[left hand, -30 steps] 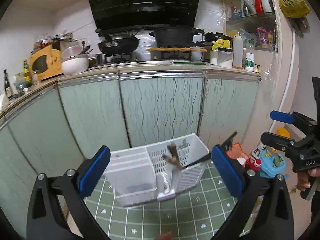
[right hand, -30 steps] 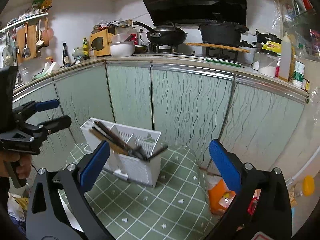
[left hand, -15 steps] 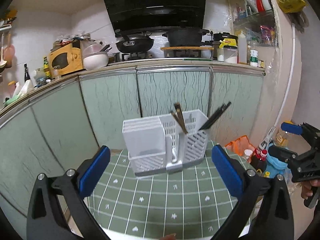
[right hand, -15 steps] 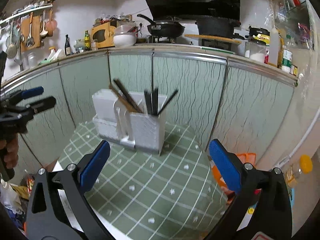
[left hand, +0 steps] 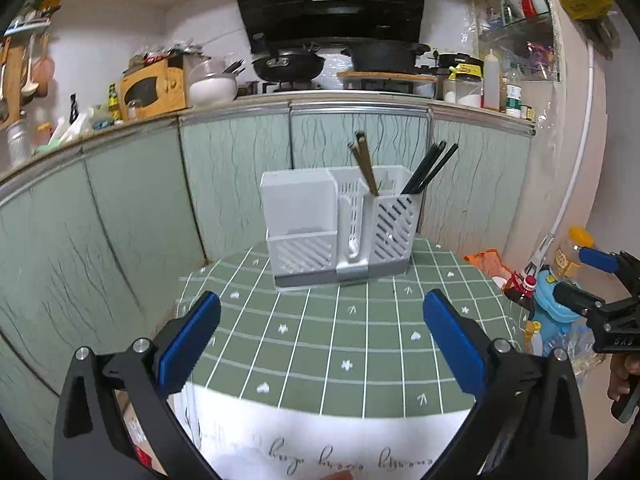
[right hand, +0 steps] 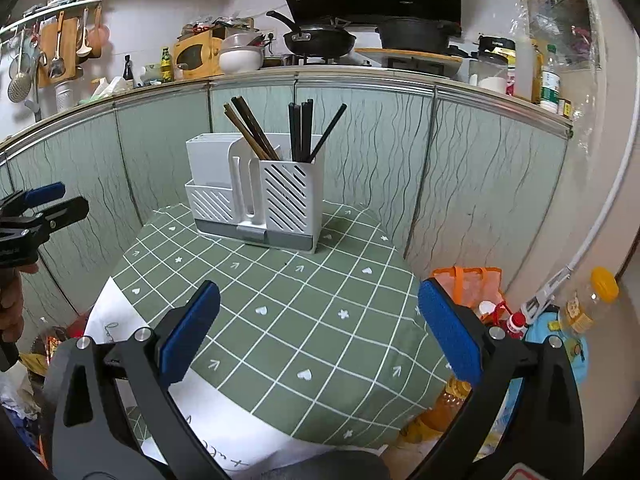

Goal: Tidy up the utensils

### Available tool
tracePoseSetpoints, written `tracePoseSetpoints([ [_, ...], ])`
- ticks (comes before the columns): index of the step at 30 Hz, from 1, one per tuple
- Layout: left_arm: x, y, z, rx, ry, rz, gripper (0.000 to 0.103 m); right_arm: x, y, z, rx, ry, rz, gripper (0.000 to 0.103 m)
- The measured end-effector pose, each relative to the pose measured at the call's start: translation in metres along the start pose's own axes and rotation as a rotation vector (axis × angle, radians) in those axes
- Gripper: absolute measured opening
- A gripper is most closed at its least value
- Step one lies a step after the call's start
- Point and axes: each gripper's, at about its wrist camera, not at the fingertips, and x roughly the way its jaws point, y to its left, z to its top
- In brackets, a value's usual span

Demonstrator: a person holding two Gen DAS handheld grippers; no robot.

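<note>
Caddy (left hand: 338, 232) dead ahead in the left wrist view, a white slotted utensil rack standing upright near the far edge of the green checked tablecloth (left hand: 320, 344), just in front of the pale cabinet doors (left hand: 232, 160). Brown chopsticks (left hand: 365, 166) lean left out of its middle compartment, black chopsticks (left hand: 430, 168) lean right out of the end one, both sets standing clear above the rim. The left gripper (left hand: 322, 340) hovers over the near half of the cloth, jaws spread wide, blue pads (left hand: 188, 340) well apart and nothing between them. Off at the right edge the right gripper (left hand: 588, 280) pokes in from the side beyond the table, its two tips parted and empty. Behind, the counter (left hand: 360, 100) carries a wok (left hand: 288, 66) and a black pot (left hand: 380, 56) under the hood. Over to the right wrist view: same caddy (right hand: 256, 196) seen from its right corner, sitting at the far left part of the cloth (right hand: 320, 312), its grey base flat on the fabric. Brown chopsticks (right hand: 252, 132) fan out to the left, black chopsticks (right hand: 304, 132) stand nearly upright with one splaying right. The right gripper (right hand: 318, 328) hangs above the cloth's near edge, fingers gaping, holding nothing. At the left border the left gripper (right hand: 52, 204) shows side-on, tips parted, well apart from the caddy. An orange bag (right hand: 472, 284) sits low beside the table's right edge.
</note>
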Motion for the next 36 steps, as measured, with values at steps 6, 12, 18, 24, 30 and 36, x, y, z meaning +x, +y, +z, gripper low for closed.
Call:
tracePoseSetpoints([
  [6, -0.003, 0.005, -0.023, -0.014, 0.026, 0.016, 0.099, -0.006, 0.007, -0.019, 0.003, -0.001, -0.018, 0.095],
  [12, -0.008, 0.009, -0.046, -0.032, 0.038, 0.039, 0.099, -0.007, 0.014, -0.043, 0.015, 0.020, -0.041, 0.095],
  [18, -0.011, 0.003, -0.068, -0.010, 0.052, 0.083, 0.099, -0.008, 0.019, -0.061, 0.023, 0.032, -0.058, 0.095],
  [24, -0.014, -0.004, -0.085, 0.025, 0.061, 0.116, 0.099, -0.009, 0.024, -0.074, 0.024, 0.039, -0.075, 0.095],
  [30, -0.014, -0.008, -0.092, 0.027, 0.079, 0.134, 0.099, -0.009, 0.027, -0.078, 0.030, 0.046, -0.065, 0.095],
  [36, -0.012, -0.008, -0.096, 0.011, 0.097, 0.129, 0.099, -0.009, 0.029, -0.081, 0.038, 0.051, -0.058, 0.095],
])
